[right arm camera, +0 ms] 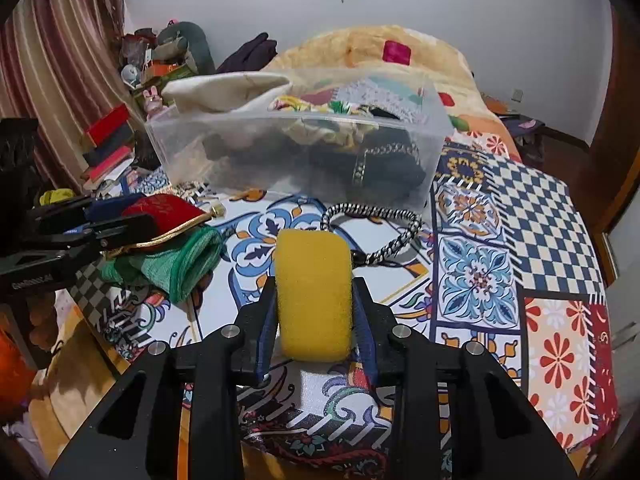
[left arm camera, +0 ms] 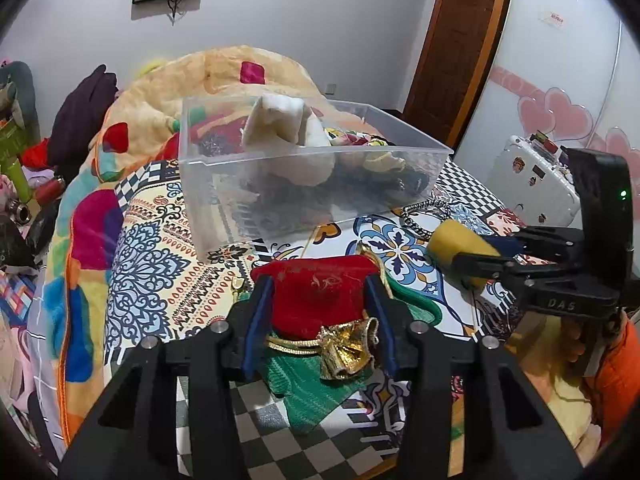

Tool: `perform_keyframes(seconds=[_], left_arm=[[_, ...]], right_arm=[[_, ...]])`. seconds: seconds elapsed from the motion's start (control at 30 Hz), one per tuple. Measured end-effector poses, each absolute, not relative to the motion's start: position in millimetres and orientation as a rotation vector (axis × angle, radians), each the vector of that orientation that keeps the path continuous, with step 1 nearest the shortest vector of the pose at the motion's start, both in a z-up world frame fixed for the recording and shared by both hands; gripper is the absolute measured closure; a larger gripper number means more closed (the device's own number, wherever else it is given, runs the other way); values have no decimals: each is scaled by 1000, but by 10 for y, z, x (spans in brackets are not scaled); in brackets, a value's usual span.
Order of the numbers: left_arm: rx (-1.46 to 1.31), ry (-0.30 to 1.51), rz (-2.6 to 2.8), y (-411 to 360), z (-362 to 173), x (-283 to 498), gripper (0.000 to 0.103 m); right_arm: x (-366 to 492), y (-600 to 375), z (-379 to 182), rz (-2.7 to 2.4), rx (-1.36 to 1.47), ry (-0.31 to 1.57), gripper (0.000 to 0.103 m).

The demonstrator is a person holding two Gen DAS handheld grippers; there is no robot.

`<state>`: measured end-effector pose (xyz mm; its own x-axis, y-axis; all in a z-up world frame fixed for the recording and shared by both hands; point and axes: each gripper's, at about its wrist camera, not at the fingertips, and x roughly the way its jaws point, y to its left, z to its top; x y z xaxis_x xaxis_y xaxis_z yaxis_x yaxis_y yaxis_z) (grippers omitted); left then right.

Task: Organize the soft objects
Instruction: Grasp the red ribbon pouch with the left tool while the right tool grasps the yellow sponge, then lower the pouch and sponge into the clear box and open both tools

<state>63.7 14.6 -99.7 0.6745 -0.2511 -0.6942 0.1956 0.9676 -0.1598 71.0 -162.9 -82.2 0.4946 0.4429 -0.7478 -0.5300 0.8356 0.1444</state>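
pouch (left arm camera: 318, 294): red velvet, gold trim and bow | sponge (right arm camera: 314, 294): yellow | cloth (right arm camera: 176, 266): green knit | cord (right arm camera: 376, 220): black-and-white braid | bin (left arm camera: 312, 184): clear plastic | bedspread (right arm camera: 532, 216): patchwork, blue-white checks, blue florals, red flowers at lower right | blanket (left arm camera: 168, 92): peach with bright patches

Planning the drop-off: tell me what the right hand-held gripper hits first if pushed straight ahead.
Probably the black-and-white braided cord lying on the patterned bedspread just beyond the yellow foam sponge it grips; behind it stands the clear plastic storage bin. Depth is uncertain.
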Motion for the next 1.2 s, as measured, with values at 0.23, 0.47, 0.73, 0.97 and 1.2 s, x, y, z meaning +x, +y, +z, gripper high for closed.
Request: perform_keyframes(seconds=[0.23, 0.47, 0.73, 0.97, 1.2], left_arm=[[-77, 740, -226, 212, -812, 601, 63], [-61, 621, -238, 180, -413, 611, 63], [-47, 522, -245, 49, -94, 846, 63], [-27, 543, -247, -102, -116, 1234, 62], [13, 615, -242, -197, -308, 1534, 62]], right_arm=[[686, -1698, -614, 580, -89, 806, 72], [766, -1685, -301, 561, -68, 709, 72], [945, -1632, 13, 552, -48, 605, 72], [1147, -1550, 113, 543, -53, 568, 72], [1366, -1464, -5, 528, -86, 597, 72]])
